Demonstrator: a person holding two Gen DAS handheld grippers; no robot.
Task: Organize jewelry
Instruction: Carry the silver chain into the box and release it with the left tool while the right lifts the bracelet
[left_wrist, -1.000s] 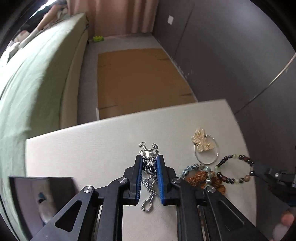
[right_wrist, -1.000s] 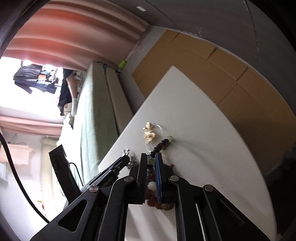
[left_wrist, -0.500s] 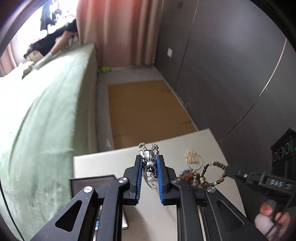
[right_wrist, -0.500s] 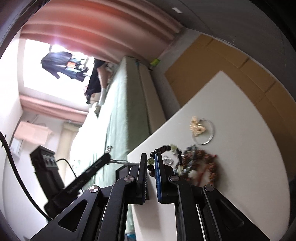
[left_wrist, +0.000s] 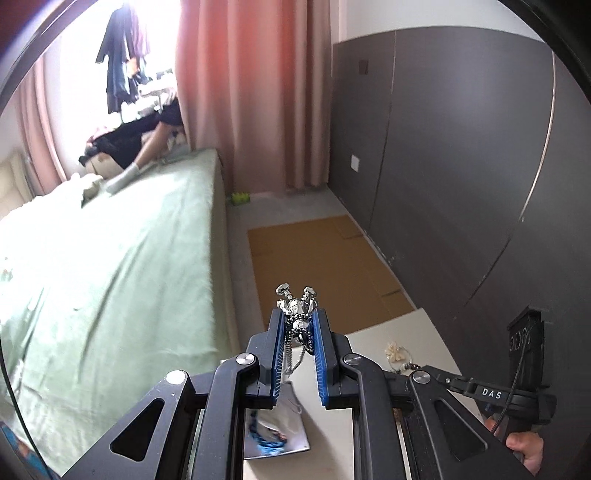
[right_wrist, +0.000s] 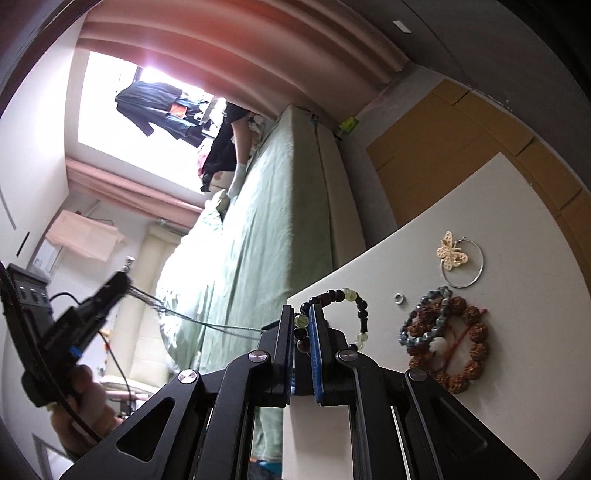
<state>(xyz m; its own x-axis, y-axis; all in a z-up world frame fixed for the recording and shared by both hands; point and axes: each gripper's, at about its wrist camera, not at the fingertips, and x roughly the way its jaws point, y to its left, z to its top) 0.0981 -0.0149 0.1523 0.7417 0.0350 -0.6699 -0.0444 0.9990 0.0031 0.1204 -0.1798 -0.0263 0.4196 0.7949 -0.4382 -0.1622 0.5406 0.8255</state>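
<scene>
Silver metal, a chunky pendant on a rope chain, sits clamped between the blue pads of the left tongs, its knobbed head standing proud of the tips and its chain hanging below the jaws toward a glossy tray-like holder that already contains a blue item; what that holder is cannot be fixed. Right tongs are clenched on a dark beaded bracelet with pale green beads, pinched at one side so the loop arcs out to the right of the tips, clear of the white table. To the right of those tips, resting on the table, lie a brown seed-bead bracelet overlapped by a blue-grey one, a small silver ring and a butterfly charm on a wire hoop. Judgement: both pieces are in transit toward storage. Recommended practice is to keep both grips firm, lower the pendant so the chain pools first inside the holder, then release; keep the bracelet loop away from the chain, since snagging appears to be the main risk.
</scene>
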